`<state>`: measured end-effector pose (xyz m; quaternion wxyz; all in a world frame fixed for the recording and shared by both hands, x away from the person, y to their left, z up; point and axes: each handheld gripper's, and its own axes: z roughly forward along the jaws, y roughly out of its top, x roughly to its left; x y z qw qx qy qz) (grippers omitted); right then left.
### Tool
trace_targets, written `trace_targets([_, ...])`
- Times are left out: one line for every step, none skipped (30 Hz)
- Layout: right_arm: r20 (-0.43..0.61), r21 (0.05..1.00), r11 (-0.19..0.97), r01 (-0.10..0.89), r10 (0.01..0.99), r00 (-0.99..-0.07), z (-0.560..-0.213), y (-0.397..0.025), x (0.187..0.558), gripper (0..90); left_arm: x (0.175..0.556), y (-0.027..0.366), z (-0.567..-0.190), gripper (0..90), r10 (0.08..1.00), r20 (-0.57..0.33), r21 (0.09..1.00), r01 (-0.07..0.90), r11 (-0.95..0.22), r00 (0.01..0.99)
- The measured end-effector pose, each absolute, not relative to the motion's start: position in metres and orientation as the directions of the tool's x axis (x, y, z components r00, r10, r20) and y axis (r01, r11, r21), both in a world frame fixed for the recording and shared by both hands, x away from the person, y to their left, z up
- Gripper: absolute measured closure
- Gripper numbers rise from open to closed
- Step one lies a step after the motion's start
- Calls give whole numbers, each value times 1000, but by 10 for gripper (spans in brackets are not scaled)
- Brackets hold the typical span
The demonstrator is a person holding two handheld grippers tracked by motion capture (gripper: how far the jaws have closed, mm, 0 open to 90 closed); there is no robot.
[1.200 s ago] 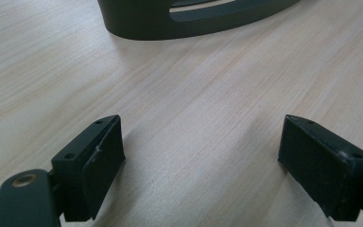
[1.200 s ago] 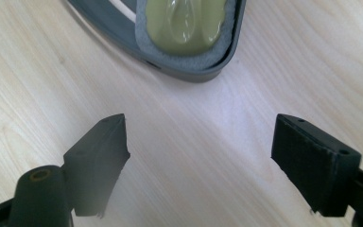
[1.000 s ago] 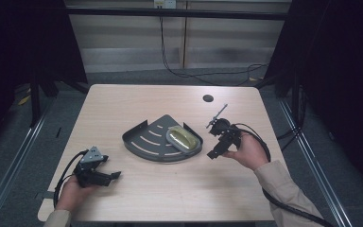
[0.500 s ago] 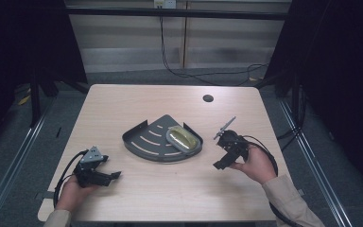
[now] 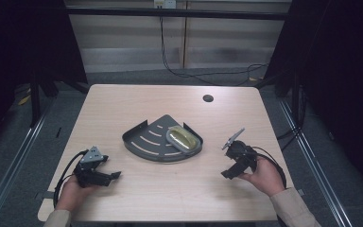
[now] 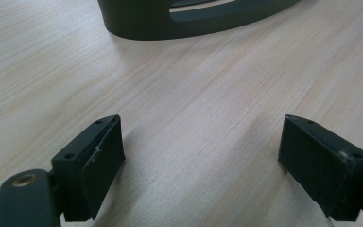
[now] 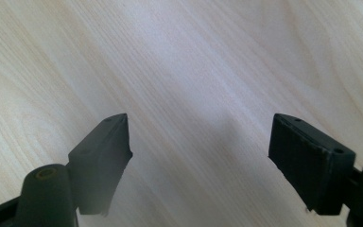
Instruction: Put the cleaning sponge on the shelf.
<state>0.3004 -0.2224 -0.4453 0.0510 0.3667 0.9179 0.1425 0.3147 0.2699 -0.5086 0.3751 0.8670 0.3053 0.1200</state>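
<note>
- The dark grey quarter-round corner tray sits mid-tabletop, its curved slotted wall facing the person.
- A yellow-green sponge lies inside the tray, at its right end, touching the raised rim there.
- The left hand-held gripper rests low on the near left part of the tabletop, held in the person's left hand, jaws pointing right; it is released, nothing between the jaws.
- In the left gripper view, that hand-held gripper has bare wood between its spread jaws, and the tray's wall is ahead, well apart.
- The right hand-held gripper is at the near right, gripped by the right hand, tilted down toward the wood.
- In the right gripper view it is released too, jaws wide over bare tabletop.
</note>
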Motion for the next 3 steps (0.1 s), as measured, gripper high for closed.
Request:
trace_targets([10,297,687,664,693,-721,-445,-222,299,209,315,270,-509,144,619,-23,725,439,-530,785])
trace_targets([8,298,686,664,694,-720,-446,-223,299,209,315,270,-509,144,619,-23,725,439,-531,785])
trace_targets([9,301,686,663,693,-721,-446,-223,299,210,315,270,-509,144,619,-19,724,438,-533,785])
